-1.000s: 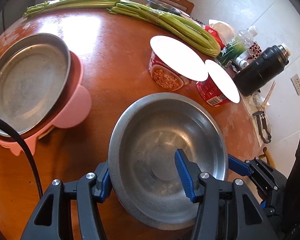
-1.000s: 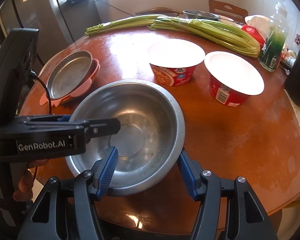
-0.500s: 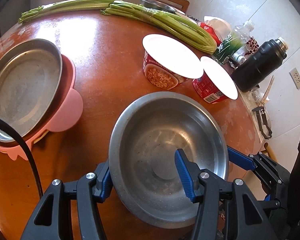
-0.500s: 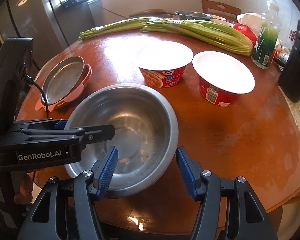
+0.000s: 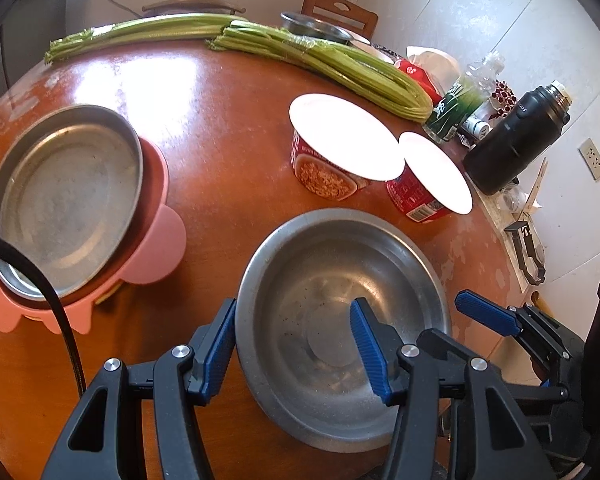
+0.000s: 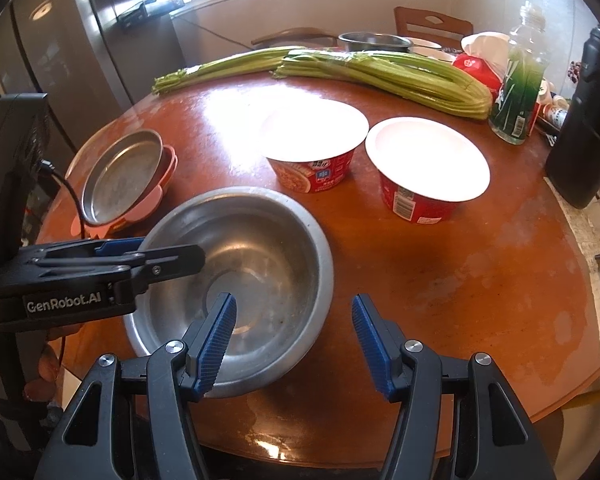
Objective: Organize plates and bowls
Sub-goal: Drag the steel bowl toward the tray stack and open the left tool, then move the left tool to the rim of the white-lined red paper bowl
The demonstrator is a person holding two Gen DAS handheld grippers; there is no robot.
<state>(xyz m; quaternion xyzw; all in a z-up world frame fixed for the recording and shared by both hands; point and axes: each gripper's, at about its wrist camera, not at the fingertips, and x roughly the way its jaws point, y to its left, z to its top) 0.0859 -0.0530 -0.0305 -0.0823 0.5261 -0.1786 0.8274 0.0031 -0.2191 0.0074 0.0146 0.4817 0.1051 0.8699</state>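
Note:
A large steel bowl stands on the round wooden table near its front edge; it also shows in the right wrist view. My left gripper is open and straddles the bowl's left rim, one finger outside and one inside. My right gripper is open, straddling the bowl's right rim. A steel plate lies on a pink dish at the left, also seen in the right wrist view.
Two red noodle cups with white lids stand mid-table. Celery bundles lie across the back. A green bottle, a black flask and clutter stand at the right edge. A steel pot sits far back.
The bowl has come down onto the table near the front edge. My right gripper has drawn back and shifted right along the bowl. Both grippers stay open.

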